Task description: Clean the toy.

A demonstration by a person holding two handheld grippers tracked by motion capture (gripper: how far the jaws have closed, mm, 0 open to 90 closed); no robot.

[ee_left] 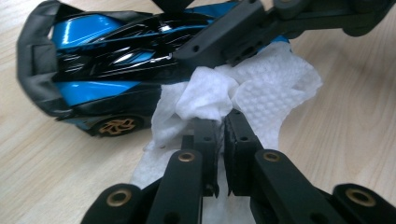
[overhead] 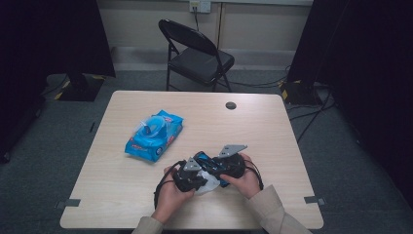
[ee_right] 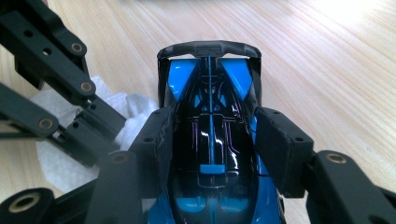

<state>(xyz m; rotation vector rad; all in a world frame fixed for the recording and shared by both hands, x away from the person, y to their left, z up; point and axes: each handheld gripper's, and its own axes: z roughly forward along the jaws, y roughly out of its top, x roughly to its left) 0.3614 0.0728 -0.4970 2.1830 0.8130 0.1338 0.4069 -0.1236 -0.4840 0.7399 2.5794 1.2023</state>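
You're mid-wipe: right gripper (ee_right: 212, 135) clamps the blue toy car (ee_right: 210, 140) on the surface (ee_right: 327, 70), left gripper (ee_left: 222, 128) pinches the white wipe (ee_left: 261, 93) against its side, next rub along the bodywork

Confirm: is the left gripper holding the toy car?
No. The left gripper is shut on a white wipe pressed beside the toy car; the right gripper clamps the car's sides.

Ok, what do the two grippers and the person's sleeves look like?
Both the left gripper and the right gripper are black, each topped by a grey three-cornered plate, with black cables looping around the hands. Their linkages carry brass-coloured pivots. The sleeves are beige.
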